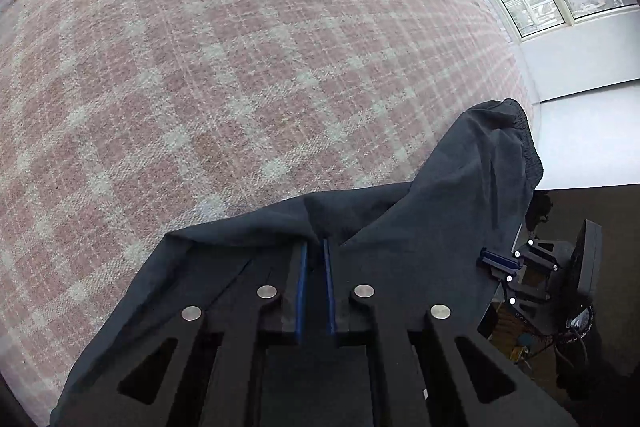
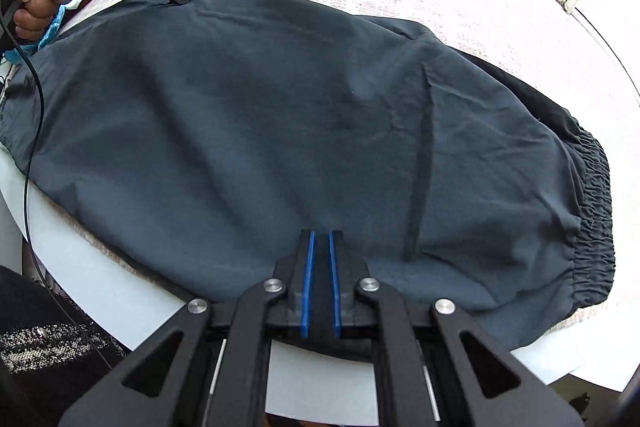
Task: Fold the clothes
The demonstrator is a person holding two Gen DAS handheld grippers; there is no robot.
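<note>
Counter [image 2: 100, 291]: white top under a pink and cream checked cloth [image 1: 240, 67], which covers most of it.
Garment [image 2: 280, 131]: dark grey-blue trousers or shorts with an elastic waistband [image 2: 596, 211] at the right, spread fairly flat across the cloth; near edge lies at the counter's front rim.
Left gripper [image 1: 315, 247]: narrowed onto a raised ridge of fabric at the far left corner, so it appears to be gripping the garment; the right wrist view shows its tip on that corner.
Right gripper [image 2: 320, 239]: nearly closed at the near hem, the cloth seemingly pinched between the blue pads [image 2: 308, 279], though the contact itself is hard to confirm.
Progress: early, I judge. The garment looks laid out and both edges taken up; no crosswise fold shows yet.
Left to do: carry one side over, fold again, smooth.
</note>
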